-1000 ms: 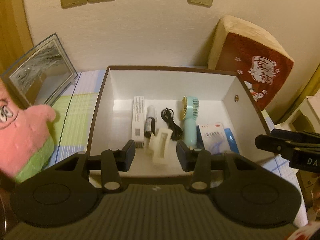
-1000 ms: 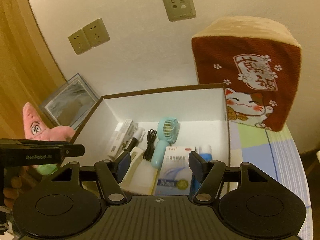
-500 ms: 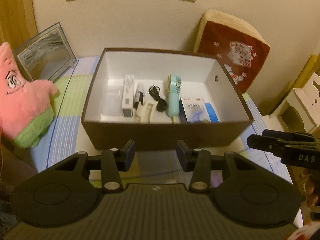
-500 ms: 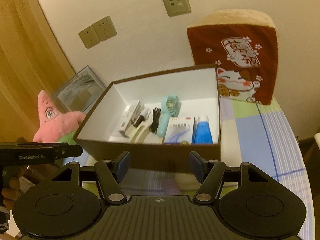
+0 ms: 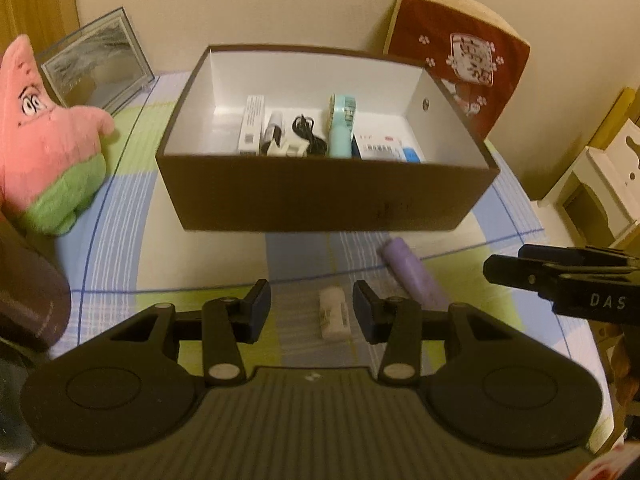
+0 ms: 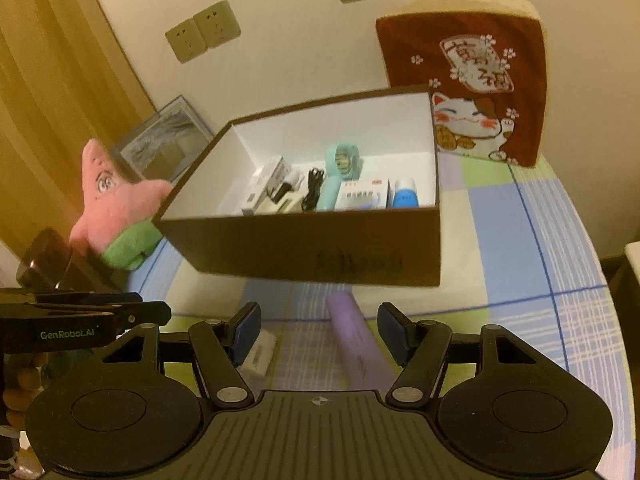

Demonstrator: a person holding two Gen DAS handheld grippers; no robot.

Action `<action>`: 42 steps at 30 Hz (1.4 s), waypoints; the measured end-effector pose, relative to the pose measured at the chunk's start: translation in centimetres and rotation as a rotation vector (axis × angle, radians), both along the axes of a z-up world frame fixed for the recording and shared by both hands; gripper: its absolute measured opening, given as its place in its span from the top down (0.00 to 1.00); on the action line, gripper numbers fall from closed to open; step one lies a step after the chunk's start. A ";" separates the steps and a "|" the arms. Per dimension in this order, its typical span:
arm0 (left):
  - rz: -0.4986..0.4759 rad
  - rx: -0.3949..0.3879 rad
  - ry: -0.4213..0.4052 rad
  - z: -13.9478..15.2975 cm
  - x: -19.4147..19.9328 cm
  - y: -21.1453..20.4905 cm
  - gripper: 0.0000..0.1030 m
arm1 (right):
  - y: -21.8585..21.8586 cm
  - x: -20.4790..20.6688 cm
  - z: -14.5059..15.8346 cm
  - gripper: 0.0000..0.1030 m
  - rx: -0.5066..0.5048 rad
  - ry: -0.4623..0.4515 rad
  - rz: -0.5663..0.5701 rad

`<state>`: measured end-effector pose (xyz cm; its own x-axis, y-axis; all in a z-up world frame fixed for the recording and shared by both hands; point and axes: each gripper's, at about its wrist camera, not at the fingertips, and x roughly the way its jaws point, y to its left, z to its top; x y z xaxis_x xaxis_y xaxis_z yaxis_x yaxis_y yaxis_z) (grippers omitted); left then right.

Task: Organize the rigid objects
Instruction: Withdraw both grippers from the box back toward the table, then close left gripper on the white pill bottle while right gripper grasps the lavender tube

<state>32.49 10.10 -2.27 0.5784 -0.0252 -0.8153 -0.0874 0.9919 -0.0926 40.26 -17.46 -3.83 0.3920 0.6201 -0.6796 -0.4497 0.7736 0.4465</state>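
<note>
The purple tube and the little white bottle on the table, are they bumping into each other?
Apart. The left wrist view shows striped tablecloth between the purple tube and the little white bottle, both lying in front of the brown box.

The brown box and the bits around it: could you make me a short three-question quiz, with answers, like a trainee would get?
1. True or false: the purple tube lies inside the brown box.
2. Which thing sits between the left gripper fingers' line of sight, on the tablecloth?
A) small white bottle B) mint handheld fan C) black cable
3. Fill in: both grippers are ____ and hold nothing.

Key:
1. False. It lies on the cloth in front of the box, ahead of the right gripper.
2. A, the small white bottle; the mint handheld fan and black cable are in the box.
3. Open.
</note>
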 end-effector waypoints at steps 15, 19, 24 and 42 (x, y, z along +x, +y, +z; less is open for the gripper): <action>-0.020 -0.028 0.090 -3.6 -1.6 -1.5 0.59 | 0.4 -3.0 -4.0 0.37 -0.085 0.080 0.038; -0.023 -0.041 0.102 -4.1 -1.6 -1.8 0.59 | 0.5 -3.1 -4.5 0.37 -0.099 0.080 0.042; -0.026 -0.039 0.122 -4.9 -1.4 -2.2 0.59 | 0.8 -3.2 -5.1 0.37 -0.118 0.075 0.049; -0.049 -0.039 0.146 -7.8 -0.4 -2.7 0.59 | 0.9 -2.6 -8.3 0.37 -0.187 0.077 0.061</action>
